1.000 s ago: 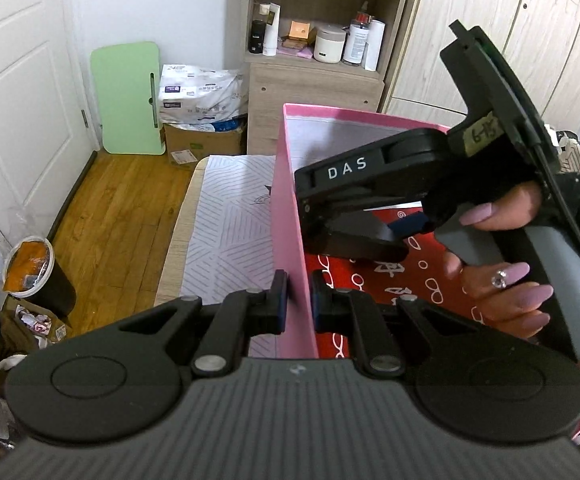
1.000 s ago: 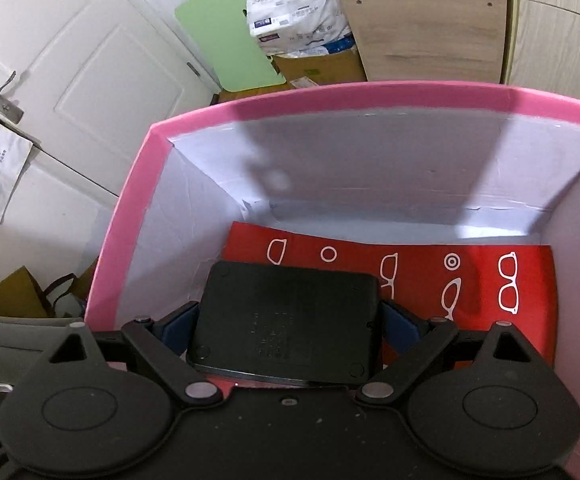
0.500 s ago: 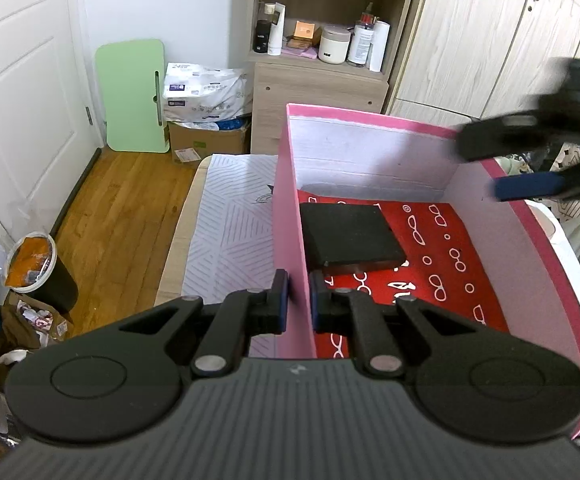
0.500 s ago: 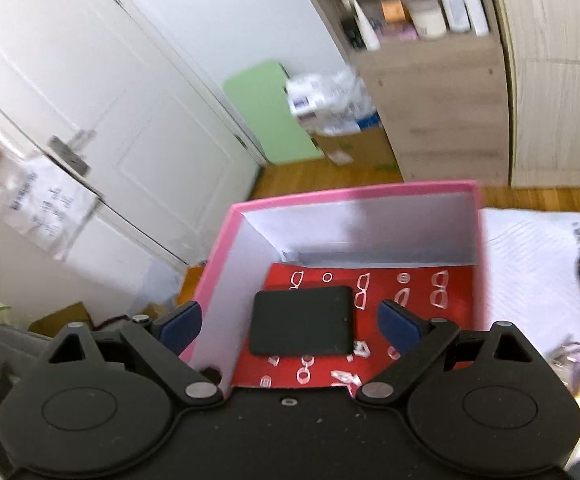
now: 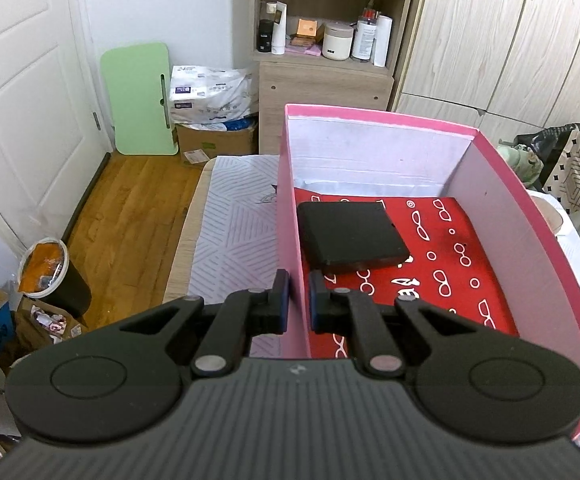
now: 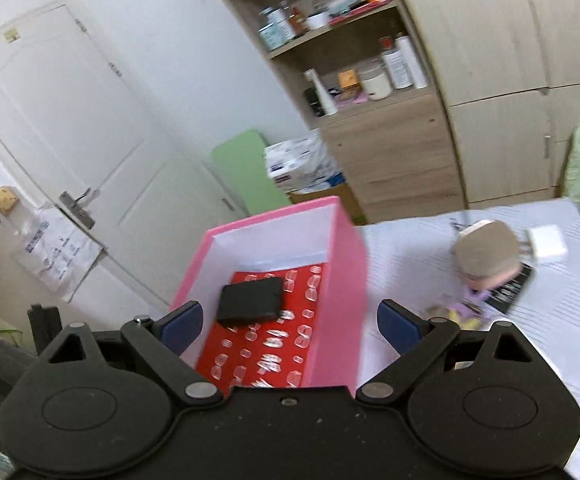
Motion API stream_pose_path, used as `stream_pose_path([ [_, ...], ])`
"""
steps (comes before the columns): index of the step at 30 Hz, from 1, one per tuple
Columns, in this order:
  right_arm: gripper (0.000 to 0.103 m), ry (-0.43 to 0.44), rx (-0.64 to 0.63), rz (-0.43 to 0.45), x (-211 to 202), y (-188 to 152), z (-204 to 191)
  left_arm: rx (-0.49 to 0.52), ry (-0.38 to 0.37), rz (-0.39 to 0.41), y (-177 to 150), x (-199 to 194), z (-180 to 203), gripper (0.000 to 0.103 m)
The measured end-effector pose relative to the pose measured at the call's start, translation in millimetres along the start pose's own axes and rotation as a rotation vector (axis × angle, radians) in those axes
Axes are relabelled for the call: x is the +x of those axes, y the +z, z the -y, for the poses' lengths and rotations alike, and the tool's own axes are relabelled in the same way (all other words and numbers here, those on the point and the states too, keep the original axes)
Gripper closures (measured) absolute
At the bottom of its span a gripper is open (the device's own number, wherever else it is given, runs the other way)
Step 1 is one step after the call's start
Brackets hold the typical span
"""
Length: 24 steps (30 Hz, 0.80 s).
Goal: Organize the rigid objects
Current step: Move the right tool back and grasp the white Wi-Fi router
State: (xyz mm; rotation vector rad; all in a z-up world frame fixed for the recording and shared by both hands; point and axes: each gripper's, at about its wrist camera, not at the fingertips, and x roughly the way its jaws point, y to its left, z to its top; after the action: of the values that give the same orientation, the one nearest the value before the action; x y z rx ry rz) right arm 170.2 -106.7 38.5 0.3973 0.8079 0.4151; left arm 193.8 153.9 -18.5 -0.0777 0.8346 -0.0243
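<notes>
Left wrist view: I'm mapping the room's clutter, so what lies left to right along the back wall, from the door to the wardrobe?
White panelled door → pale green folded board → white plastic-wrapped pack → wooden shelf unit → light wood wardrobe doors.

A white panelled door [image 5: 21, 92], wooden floor [image 5: 129, 208], open shelf unit [image 5: 326, 28] and pale wood-grain wardrobes [image 5: 502, 40] surround a white-sheeted bed [image 5: 233, 216].

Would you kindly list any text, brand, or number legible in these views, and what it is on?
None can be read with certainty.
White plastic package beside the shelf: printing too small.
Bottles on the shelf: labels too small.
Black booklet on the bed: white lettering blurred.
</notes>
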Motion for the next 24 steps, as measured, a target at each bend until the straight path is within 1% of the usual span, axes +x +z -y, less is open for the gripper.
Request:
stream_pose_path([
  [4,0.006,-0.053,-0.018,0.001,-10.8,-13.5,11.3,0.027,0.007,-0.002,-1.8,-2.5,2.5,0.094],
  [9,0.006,-0.136,-0.091,0.009,-18.3,-32.9,23.3,0.06,0.022,-0.003,-1.2,-4.3,5.6,0.096],
  [13,0.007,-0.208,-0.131,0.016,-18.6,-48.2,40.6,0.085,0.042,-0.001,0.2,-3.4,9.6,0.097],
  [17,0.007,-0.281,-0.119,0.005,-16.7,-60.1,63.7,0.078,0.04,0.004,1.6,-2.8,8.4,0.097],
  [19,0.007,-0.302,-0.099,-0.008,-14.3,-65.6,76.0,0.065,0.031,0.001,3.9,-0.8,6.0,0.097],
  [22,0.007,-0.327,-0.074,-0.058,-6.3,-73.0,90.5,0.054,0.021,-0.007,8.0,3.0,3.4,0.097],
  [24,0.012,-0.329,-0.096,-0.094,0.6,-78.5,93.4,0.054,0.021,-0.01,10.7,5.1,3.8,0.097],
])
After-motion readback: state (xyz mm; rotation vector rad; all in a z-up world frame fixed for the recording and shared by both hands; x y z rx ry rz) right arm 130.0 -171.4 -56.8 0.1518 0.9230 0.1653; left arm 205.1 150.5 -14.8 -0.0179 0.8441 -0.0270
